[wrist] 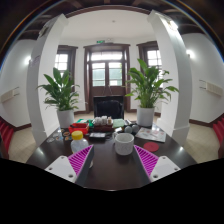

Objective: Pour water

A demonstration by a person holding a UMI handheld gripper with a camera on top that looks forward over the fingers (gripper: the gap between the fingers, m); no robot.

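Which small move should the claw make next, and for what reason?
Probably ease forward and left toward the yellow-capped bottle. The claw is open and holds nothing; the bottle stands just ahead of its left finger, and the white cup stands beside it on the dark table.

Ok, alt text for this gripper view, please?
The open gripper with pink-padded fingers hangs over a dark table; a white mug stands just ahead between them, a yellow-capped bottle beside the left finger. Two potted leafy plants flank a wooden door beyond.

Bright daylight from the windows (108, 70) behind, slightly blown out; white walls lit evenly. Dark desk (110, 165) shows faint sheen. Strong fisheye bending at edges, soft overall.
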